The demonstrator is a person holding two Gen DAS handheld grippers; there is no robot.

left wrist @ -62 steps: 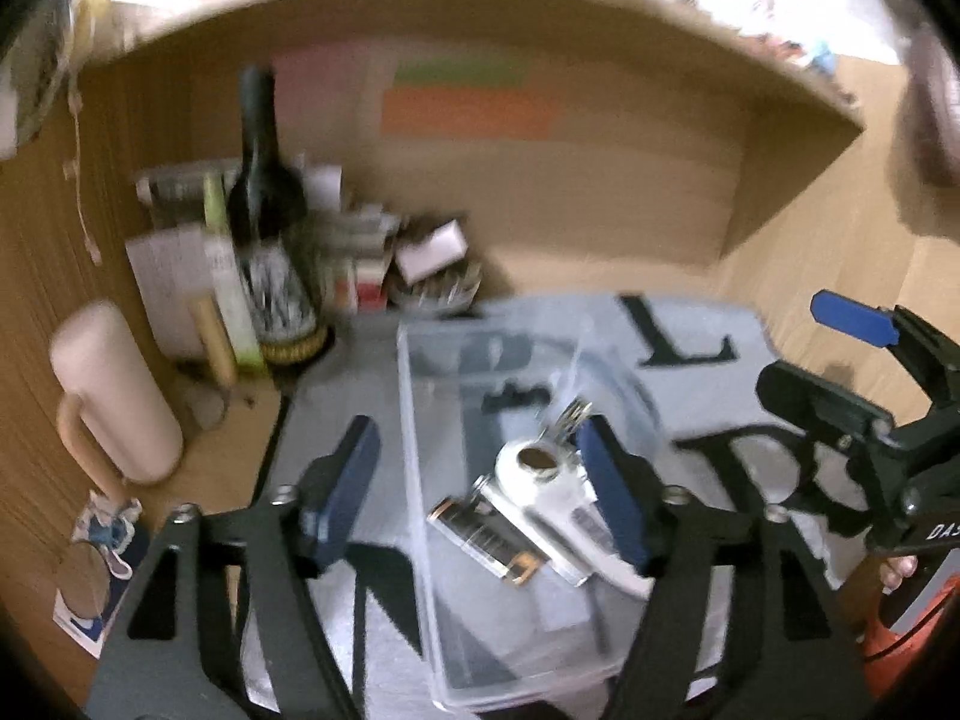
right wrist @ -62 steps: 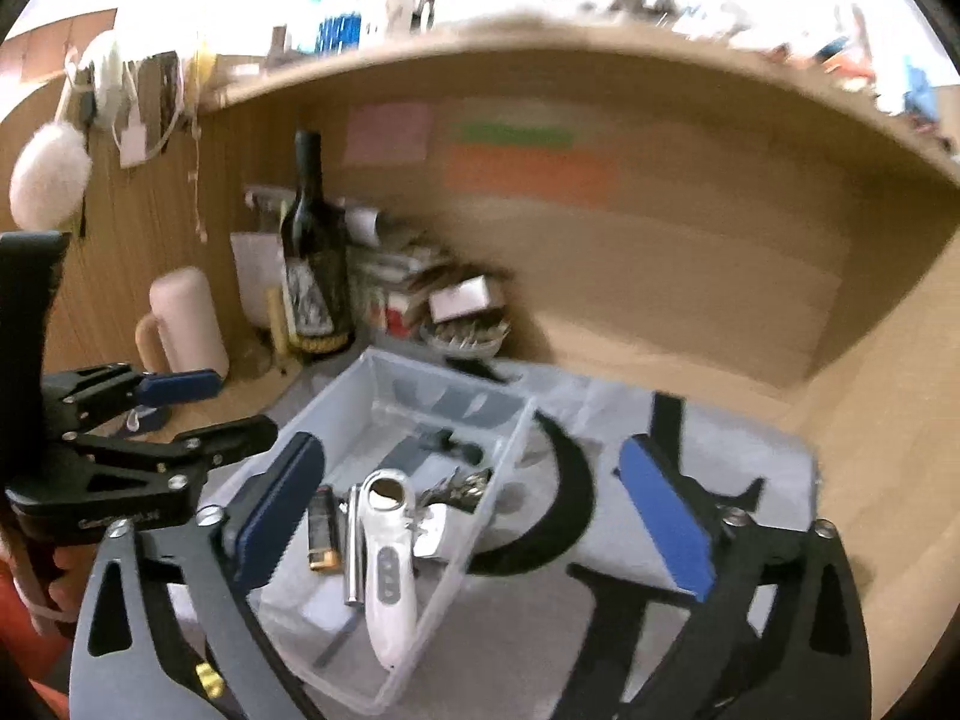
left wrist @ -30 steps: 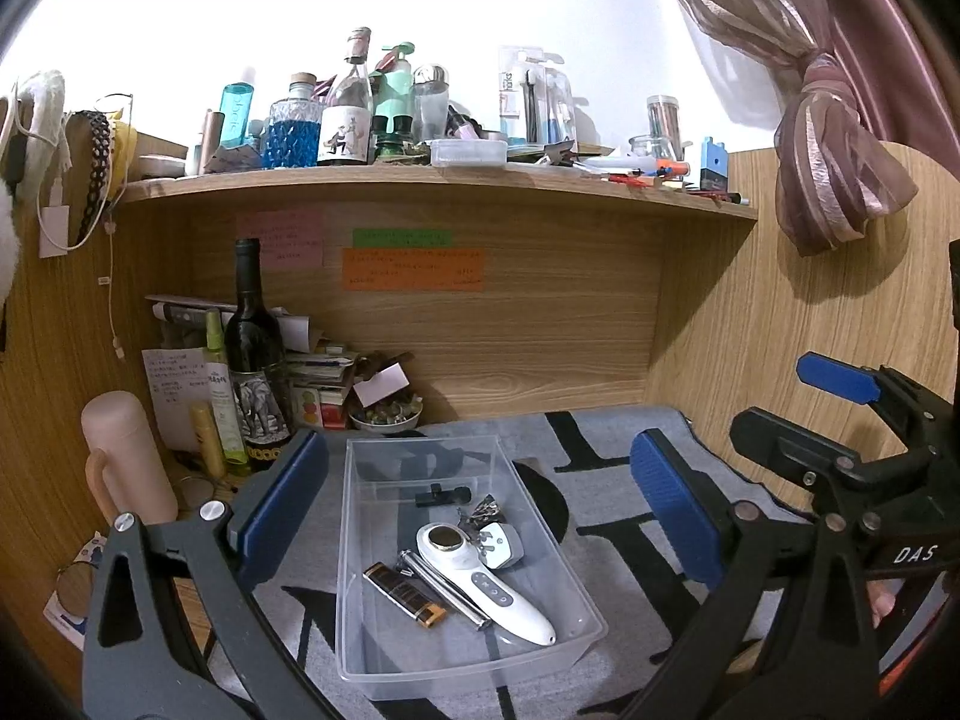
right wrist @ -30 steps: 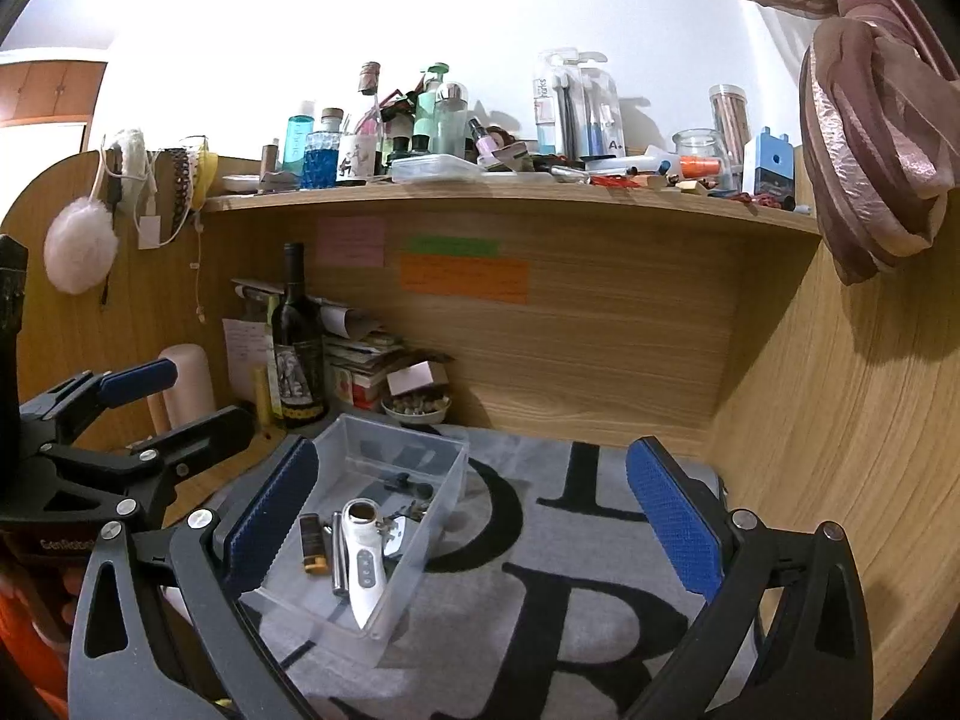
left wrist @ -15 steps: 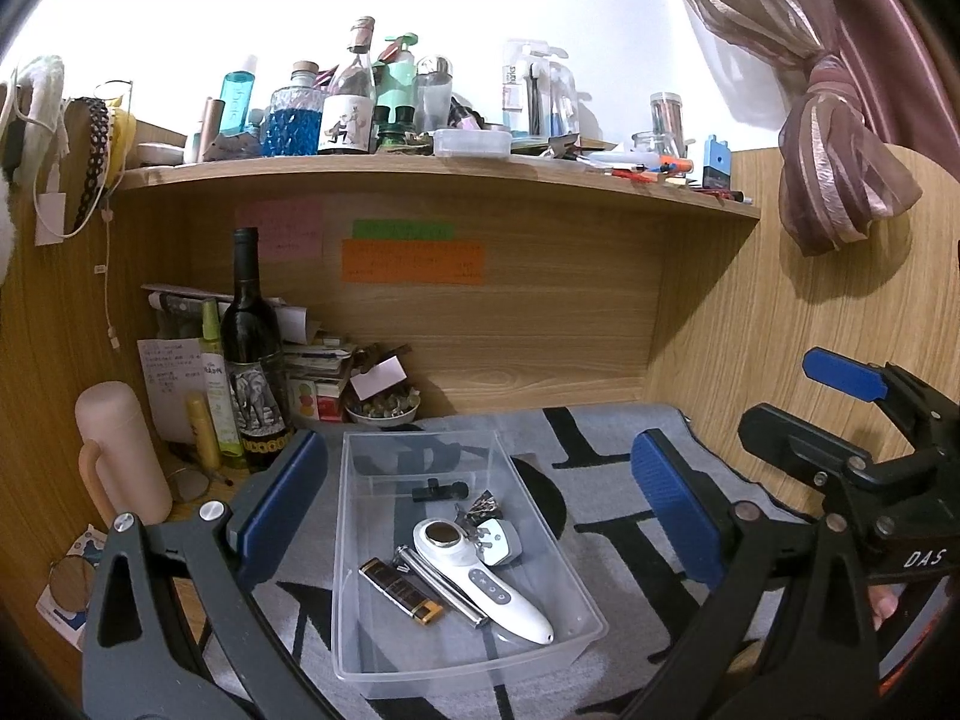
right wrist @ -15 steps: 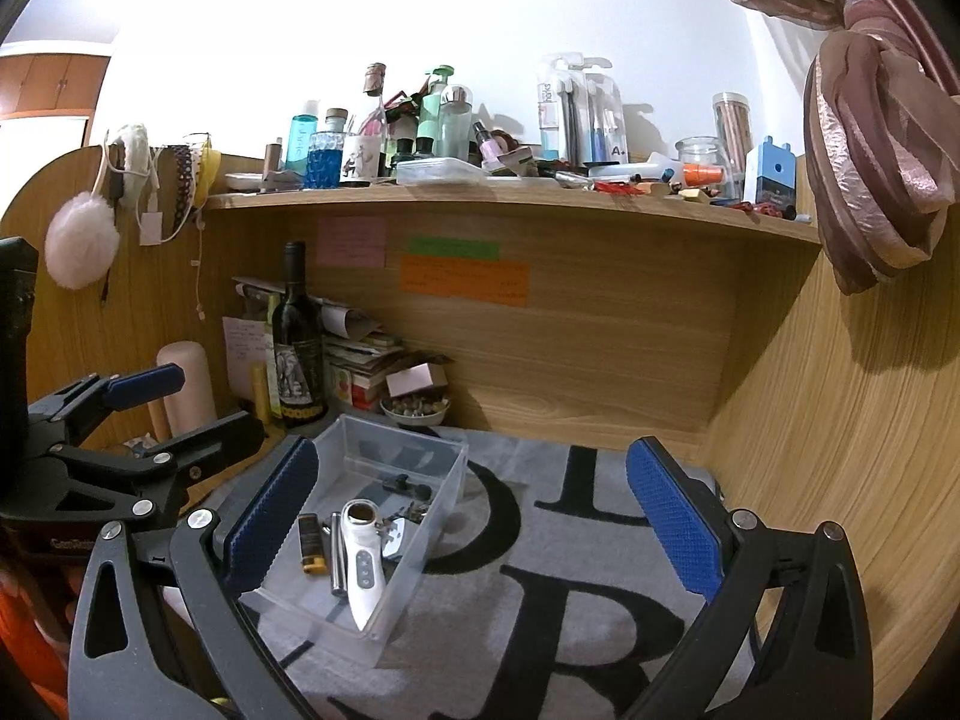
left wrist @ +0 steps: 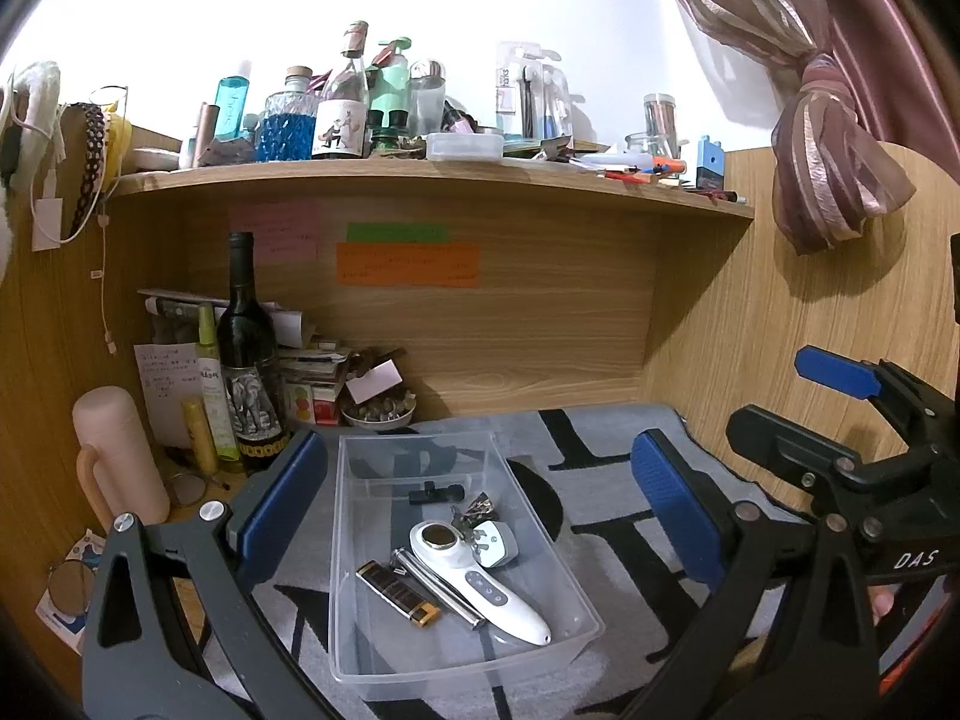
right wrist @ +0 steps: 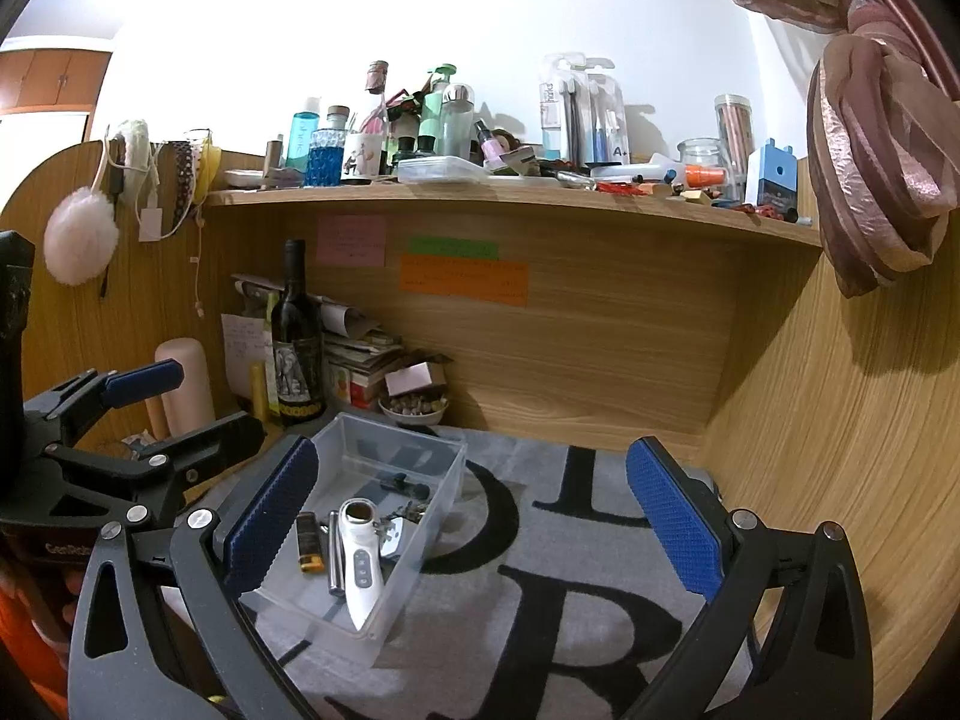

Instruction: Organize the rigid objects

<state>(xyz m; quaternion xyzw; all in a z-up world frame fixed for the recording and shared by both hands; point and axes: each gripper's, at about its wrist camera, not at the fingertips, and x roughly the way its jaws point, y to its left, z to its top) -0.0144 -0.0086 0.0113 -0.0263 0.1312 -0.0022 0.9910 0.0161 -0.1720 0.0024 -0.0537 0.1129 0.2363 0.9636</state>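
While both tongs gape wide and empty, left gripper point(left wrist: 477, 501) hovers above the bin point(left wrist: 384, 669); right gripper point(right wrist: 465, 504) hangs at its 3 o'clock.

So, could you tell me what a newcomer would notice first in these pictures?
Probably the clear plastic bin on the grey lettered mat, holding a white handheld device among small items. Next, the dark wine bottle standing back left, and the cluttered shelf above. Both tools, left and right, are open.

sticky notes point(left wrist: 407, 264) unreadable, box's point(left wrist: 348, 540) near corner cut off
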